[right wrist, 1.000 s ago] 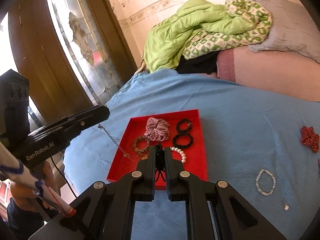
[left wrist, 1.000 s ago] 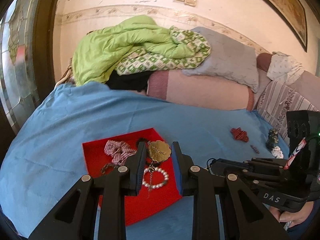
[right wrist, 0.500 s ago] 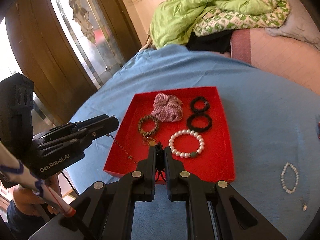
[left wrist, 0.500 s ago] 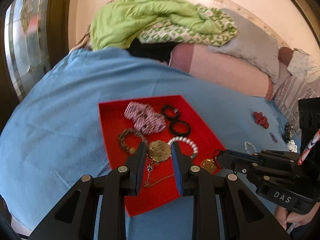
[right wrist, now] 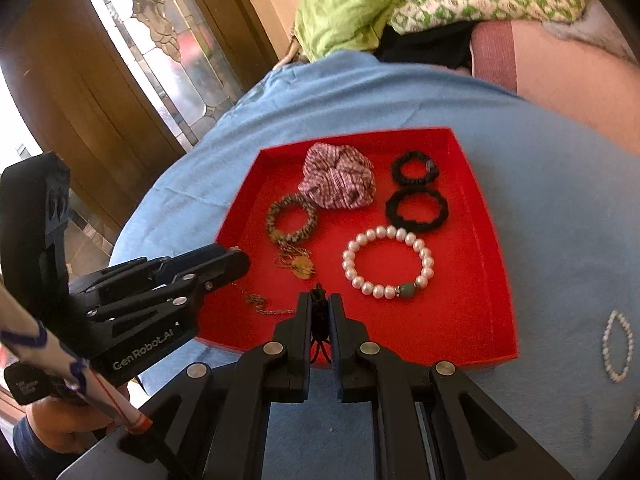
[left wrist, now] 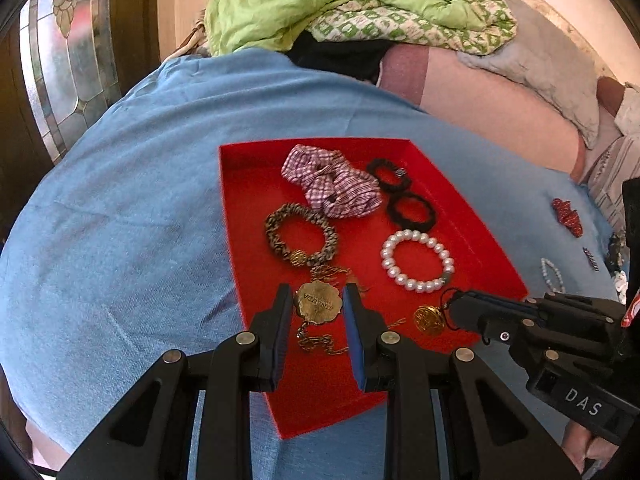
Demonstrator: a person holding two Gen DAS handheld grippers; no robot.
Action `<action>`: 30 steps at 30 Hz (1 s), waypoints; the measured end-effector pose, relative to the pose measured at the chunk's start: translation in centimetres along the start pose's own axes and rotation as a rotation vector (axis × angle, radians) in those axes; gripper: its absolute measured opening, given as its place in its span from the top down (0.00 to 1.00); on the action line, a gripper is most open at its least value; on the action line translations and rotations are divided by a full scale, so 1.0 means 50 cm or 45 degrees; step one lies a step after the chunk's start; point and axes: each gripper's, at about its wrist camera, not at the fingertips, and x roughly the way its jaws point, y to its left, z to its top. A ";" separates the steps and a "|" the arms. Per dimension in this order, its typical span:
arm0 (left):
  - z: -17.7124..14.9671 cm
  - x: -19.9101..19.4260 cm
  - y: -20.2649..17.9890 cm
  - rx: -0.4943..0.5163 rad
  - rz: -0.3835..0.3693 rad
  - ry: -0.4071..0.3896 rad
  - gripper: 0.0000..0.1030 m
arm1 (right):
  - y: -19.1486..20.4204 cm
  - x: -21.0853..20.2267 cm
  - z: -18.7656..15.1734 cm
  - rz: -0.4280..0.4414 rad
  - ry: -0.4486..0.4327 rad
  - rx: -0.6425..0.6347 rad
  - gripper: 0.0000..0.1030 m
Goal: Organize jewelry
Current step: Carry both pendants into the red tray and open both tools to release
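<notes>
A bed covered by a blue sheet (left wrist: 120,208) stretches ahead of both grippers, with a crumpled green quilt (left wrist: 320,0) at its far end. On the sheet, directly under and ahead of the grippers, lies a shallow square red tray (left wrist: 244,216). Far ahead of the left gripper (left wrist: 318,308) in the tray sits a pink checked fabric scrunchie (left wrist: 332,188), with two black hair ties (left wrist: 412,210) to its right, a speckled brown woven bracelet (left wrist: 300,234) nearer, and a white pearl bracelet (left wrist: 418,262) ahead to the right. The left gripper is clamped on a scalloped brass medallion (left wrist: 319,302), whose chain (left wrist: 320,342) trails onto the tray floor below. The right gripper (right wrist: 320,316) is closed on a black cord (right wrist: 319,308); a round gold pendant (left wrist: 428,320) hangs at its tips over the tray's near edge.
</notes>
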 end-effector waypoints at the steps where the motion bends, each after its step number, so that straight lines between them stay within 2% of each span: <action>1: 0.000 0.004 0.003 -0.007 0.005 0.002 0.76 | -0.002 0.006 -0.001 -0.003 0.006 0.003 0.91; 30: -0.001 0.061 -0.022 0.071 0.080 0.066 0.76 | -0.043 0.046 -0.003 -0.063 0.064 0.073 0.89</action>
